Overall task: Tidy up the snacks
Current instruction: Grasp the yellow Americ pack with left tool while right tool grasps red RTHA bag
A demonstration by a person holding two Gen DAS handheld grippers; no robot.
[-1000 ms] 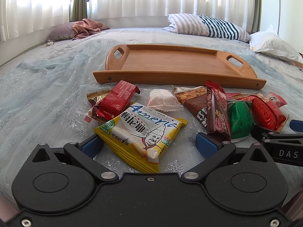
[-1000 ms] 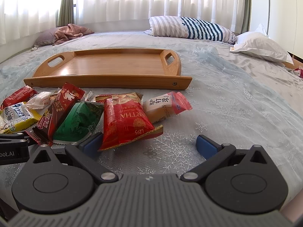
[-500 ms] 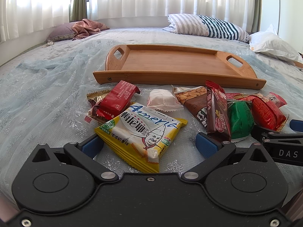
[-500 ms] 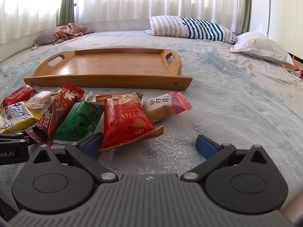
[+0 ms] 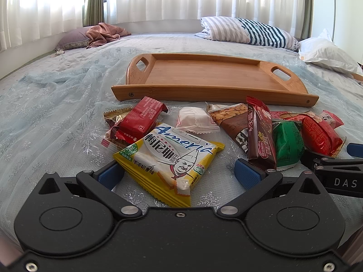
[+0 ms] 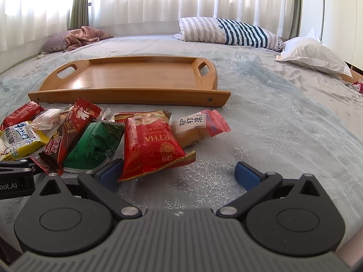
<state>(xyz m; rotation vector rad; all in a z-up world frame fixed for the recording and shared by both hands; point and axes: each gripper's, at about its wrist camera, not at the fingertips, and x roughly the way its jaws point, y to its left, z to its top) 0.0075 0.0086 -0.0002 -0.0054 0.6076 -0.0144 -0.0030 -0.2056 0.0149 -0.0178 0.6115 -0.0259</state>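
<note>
Several snack packets lie in a row on the bed in front of an empty wooden tray (image 5: 211,77) (image 6: 127,79). My left gripper (image 5: 179,172) is open, low over the bed, with a yellow cracker packet (image 5: 170,158) between its blue fingers (image 5: 109,175). Beyond it lie a red packet (image 5: 140,119), a white packet (image 5: 195,120), a peanut packet (image 5: 233,117), a dark red bar (image 5: 259,136) and a green packet (image 5: 287,144). My right gripper (image 6: 179,172) is open, its left finger (image 6: 109,174) beside a red packet (image 6: 149,145). A pink and tan packet (image 6: 197,127) lies further on.
The bed has a pale blue snowflake cover (image 6: 283,124). A striped pillow (image 6: 226,31), a white pillow (image 6: 313,54) and a pink cloth (image 5: 104,32) lie at the far side under curtained windows. The right gripper's body (image 5: 335,174) shows at the left view's right edge.
</note>
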